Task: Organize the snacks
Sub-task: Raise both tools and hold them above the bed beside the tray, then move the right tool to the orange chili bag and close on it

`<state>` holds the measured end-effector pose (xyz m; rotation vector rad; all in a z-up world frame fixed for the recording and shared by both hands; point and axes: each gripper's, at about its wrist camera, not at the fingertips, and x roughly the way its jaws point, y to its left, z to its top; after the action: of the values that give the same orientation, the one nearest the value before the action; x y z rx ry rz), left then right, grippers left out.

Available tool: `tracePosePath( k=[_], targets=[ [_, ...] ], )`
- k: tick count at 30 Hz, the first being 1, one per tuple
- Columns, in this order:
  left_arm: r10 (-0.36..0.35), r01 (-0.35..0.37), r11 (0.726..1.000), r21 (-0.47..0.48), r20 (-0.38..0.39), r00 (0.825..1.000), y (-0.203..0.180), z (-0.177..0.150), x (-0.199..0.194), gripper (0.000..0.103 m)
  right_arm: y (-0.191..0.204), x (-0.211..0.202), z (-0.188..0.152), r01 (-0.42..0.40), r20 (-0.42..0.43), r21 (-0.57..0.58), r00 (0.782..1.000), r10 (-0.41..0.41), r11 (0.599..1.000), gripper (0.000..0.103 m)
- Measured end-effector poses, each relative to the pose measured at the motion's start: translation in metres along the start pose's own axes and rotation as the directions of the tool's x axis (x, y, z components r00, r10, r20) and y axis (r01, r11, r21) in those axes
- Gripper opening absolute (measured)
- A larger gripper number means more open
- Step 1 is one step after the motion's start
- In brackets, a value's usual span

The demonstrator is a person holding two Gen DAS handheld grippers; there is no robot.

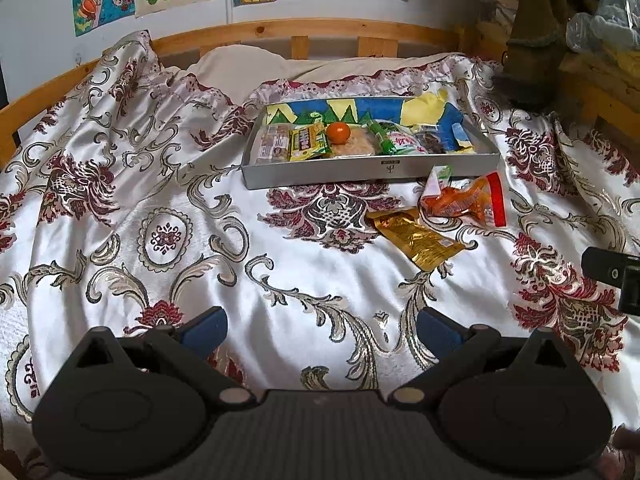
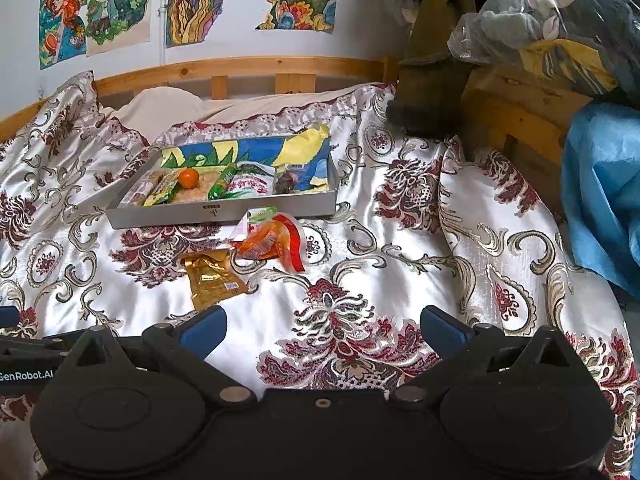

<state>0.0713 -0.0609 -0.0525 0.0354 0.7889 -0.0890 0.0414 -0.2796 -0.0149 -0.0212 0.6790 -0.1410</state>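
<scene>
A grey tray (image 1: pixel 320 172) (image 2: pixel 192 216) lies on the patterned bedspread and holds several snack packets and a small orange fruit (image 1: pixel 338 133) (image 2: pixel 188 178). In front of the tray lie three loose snacks: a gold foil packet (image 1: pixel 416 238) (image 2: pixel 212 280), an orange-red packet (image 1: pixel 468 200) (image 2: pixel 272 242) and a small green-white packet (image 1: pixel 440 176) (image 2: pixel 260 216). My left gripper (image 1: pixel 322 330) is open over bare bedspread, well short of the snacks. My right gripper (image 2: pixel 323 328) is open too, low and to the right of the gold packet, holding nothing.
A wooden headboard (image 1: pixel 280 30) runs behind the pillows. A brown boot (image 2: pixel 432 92) stands on the bed's far right corner beside a wooden frame with a plastic bag (image 2: pixel 552 20) on it. Blue fabric (image 2: pixel 600 192) hangs at the right edge.
</scene>
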Motion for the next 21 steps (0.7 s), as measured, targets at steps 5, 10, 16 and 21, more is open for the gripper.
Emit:
tracePosePath(
  k=[5, 10, 16, 21],
  targets=[
    [-0.001, 0.003, 0.999, -0.042, 0.043, 0.999, 0.003, 0.004, -0.005, 0.102, -0.001, -0.004, 0.002, -0.005, 0.024, 0.009, 1.000, 0.005, 1.000, 0.102],
    [0.043, -0.037, 0.998, -0.050, 0.121, 0.992, 0.002, 0.007, -0.010, 0.102, -0.002, -0.005, 0.006, -0.012, 0.039, 0.022, 0.999, 0.011, 1.000, 0.102],
    [0.011, -0.002, 0.997, -0.075, 0.123, 0.992, 0.004, 0.014, -0.003, 0.102, -0.002, 0.004, 0.019, -0.052, 0.058, 0.019, 0.997, 0.051, 0.998, 0.102],
    [-0.030, 0.030, 1.000, 0.002, 0.082, 0.996, 0.002, 0.037, 0.003, 0.102, -0.012, 0.011, 0.027, -0.079, 0.139, 0.034, 0.987, 0.074, 0.996, 0.102]
  ],
)
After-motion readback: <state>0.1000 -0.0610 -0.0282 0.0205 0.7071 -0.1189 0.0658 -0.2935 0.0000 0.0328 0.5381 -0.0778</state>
